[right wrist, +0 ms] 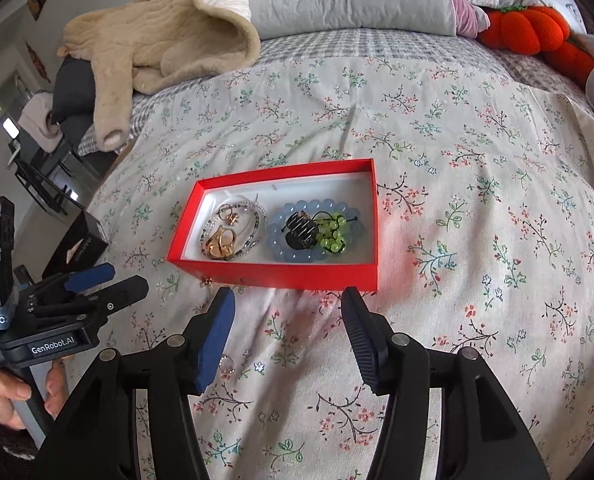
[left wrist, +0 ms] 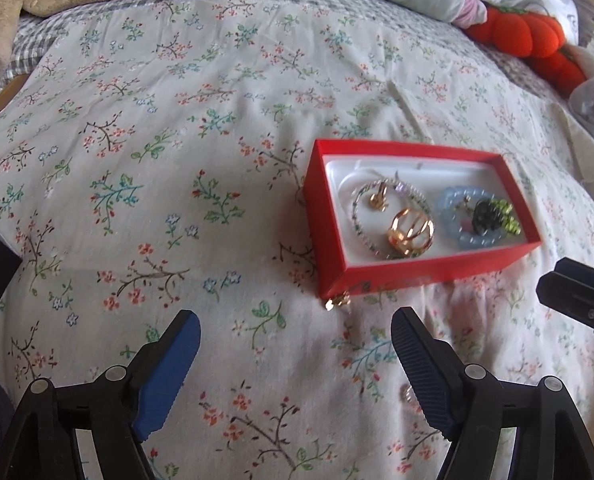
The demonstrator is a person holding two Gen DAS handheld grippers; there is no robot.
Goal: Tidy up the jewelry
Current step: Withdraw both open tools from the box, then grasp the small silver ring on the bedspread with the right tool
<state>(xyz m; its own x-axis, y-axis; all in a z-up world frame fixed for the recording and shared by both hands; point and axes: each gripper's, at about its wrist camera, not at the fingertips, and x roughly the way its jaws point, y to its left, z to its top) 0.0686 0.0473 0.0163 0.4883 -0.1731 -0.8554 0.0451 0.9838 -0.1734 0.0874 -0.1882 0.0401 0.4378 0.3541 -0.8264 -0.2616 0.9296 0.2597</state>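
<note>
Left wrist view: the left hand-held gripper (left wrist: pixel 295 354) hangs over the bed (left wrist: pixel 137 140), jaws spread wide and holding nothing.
Box: a red box (left wrist: pixel 377 276) lies right of centre, just beyond the fingertips, lid off so pieces can go in.
Contents: a beaded ring (left wrist: pixel 363 216), a gold clip (left wrist: pixel 411 232), a blue bracelet (left wrist: pixel 449 208) and green beads (left wrist: pixel 507 216) already lie inside.
Strays: a small gold piece (left wrist: pixel 337 303) touches the box's near wall; a clear ring (left wrist: pixel 407 394) lies beside the right finger. Both probably need boxing.
Right wrist view: the right hand-held gripper (right wrist: pixel 289 330) also gapes empty, aimed at the box's (right wrist: pixel 273 272) near wall.
Strays here: the clear ring (right wrist: pixel 226 362) sits by the left finger; the gold piece (right wrist: pixel 208 280) at the box's near-left corner.
Far side: a beige blanket (right wrist: pixel 157 40) and an orange plush (right wrist: pixel 525 30) lie well clear.
</note>
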